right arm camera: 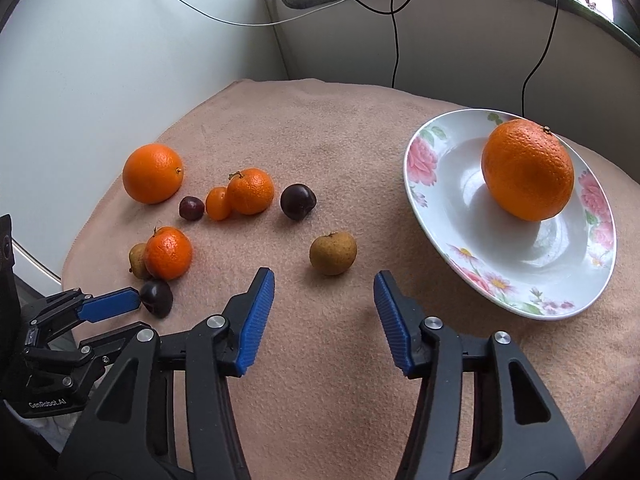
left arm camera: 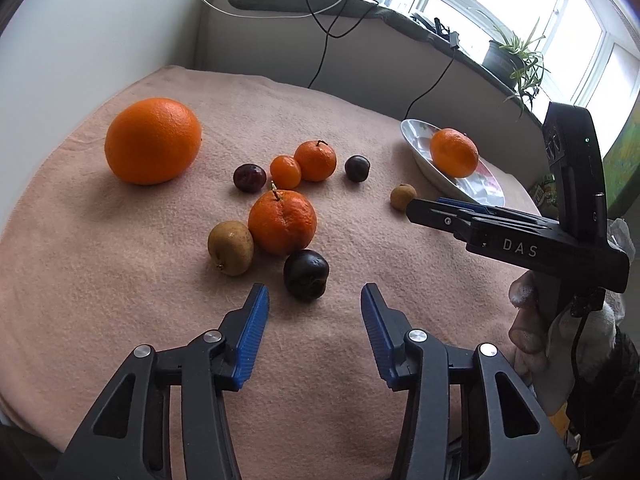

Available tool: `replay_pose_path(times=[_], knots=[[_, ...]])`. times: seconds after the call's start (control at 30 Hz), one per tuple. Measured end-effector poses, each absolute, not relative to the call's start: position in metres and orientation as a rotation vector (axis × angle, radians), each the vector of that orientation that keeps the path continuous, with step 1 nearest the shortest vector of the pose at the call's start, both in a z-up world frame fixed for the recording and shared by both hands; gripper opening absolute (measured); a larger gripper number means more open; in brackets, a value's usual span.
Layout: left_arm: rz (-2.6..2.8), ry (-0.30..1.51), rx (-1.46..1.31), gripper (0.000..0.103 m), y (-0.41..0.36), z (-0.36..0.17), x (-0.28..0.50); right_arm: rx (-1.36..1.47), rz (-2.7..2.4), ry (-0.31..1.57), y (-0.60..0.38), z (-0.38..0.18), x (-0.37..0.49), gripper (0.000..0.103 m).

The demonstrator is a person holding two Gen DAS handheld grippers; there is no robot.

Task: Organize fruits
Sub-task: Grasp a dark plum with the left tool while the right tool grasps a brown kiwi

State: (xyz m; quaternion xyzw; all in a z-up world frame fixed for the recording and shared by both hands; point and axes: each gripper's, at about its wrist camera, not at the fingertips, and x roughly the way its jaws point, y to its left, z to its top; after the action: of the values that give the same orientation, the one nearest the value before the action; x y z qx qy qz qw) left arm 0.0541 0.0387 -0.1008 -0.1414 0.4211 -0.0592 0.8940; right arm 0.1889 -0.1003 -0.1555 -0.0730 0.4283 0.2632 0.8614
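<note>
- Peach fleece blanket point(right arm camera: 320, 152) covers the work surface; a flowered china plate point(right arm camera: 436, 216) at its right holds one orange point(right arm camera: 527, 170).
- Left gripper point(left arm camera: 315, 304): released, jaws apart, nothing between them. Dark plum point(left arm camera: 306, 274) lies just ahead.
- Right gripper point(right arm camera: 324, 294): released and empty. Brown round fruit point(right arm camera: 333, 253) lies just ahead.
- Centre the ribbed blue pads on each fruit before closing; smooth round skins may roll on the soft nap.

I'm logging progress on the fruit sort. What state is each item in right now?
Floral plate: holds one orange.
Big orange: loose on the blanket.
Nearest dark plum: on the blanket, ungripped.
Left hand-held gripper: open, empty.
Right hand-held gripper: open, empty.
</note>
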Motion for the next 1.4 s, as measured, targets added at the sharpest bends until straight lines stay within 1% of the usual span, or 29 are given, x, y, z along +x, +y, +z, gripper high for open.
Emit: replay_pose_path(times=[0.17, 0.33, 0.43, 0.5, 0.67, 0.8, 0.87, 0.93, 1.13, 1.4], knots=[[-0.130, 0.877, -0.292, 0.041, 0.036, -0.102, 0.061, -0.179, 0.534, 0.895, -0.094, -0.157, 0.196, 0.050], [-0.121, 0.881, -0.290, 0.040, 0.036, -0.105, 0.065, -0.192, 0.520, 0.902, -0.092, -0.158, 0.201, 0.050], [-0.112, 0.886, -0.283, 0.038, 0.036, -0.107, 0.068, -0.195, 0.513, 0.909, -0.090, -0.160, 0.204, 0.049], [-0.106, 0.885, -0.281, 0.034, 0.037, -0.108, 0.068, -0.199, 0.515, 0.916, -0.088, -0.162, 0.206, 0.044], [-0.093, 0.883, -0.284, 0.026, 0.040, -0.109, 0.068, -0.208, 0.520, 0.922, -0.084, -0.165, 0.210, 0.042], [-0.094, 0.879, -0.287, 0.024, 0.041, -0.109, 0.068, -0.219, 0.521, 0.924, -0.081, -0.167, 0.214, 0.034], [-0.096, 0.877, -0.283, 0.023, 0.040, -0.110, 0.068, -0.226, 0.519, 0.923, -0.080, -0.168, 0.214, 0.033], [-0.094, 0.874, -0.281, 0.023, 0.040, -0.109, 0.067, -0.229, 0.524, 0.921, -0.080, -0.167, 0.213, 0.029], [-0.103, 0.872, -0.300, 0.022, 0.041, -0.107, 0.067, -0.210, 0.536, 0.918, -0.084, -0.166, 0.212, 0.029], [-0.141, 0.858, -0.306, 0.022, 0.033, -0.098, 0.065, -0.168, 0.559, 0.894, -0.101, -0.149, 0.198, 0.029]])
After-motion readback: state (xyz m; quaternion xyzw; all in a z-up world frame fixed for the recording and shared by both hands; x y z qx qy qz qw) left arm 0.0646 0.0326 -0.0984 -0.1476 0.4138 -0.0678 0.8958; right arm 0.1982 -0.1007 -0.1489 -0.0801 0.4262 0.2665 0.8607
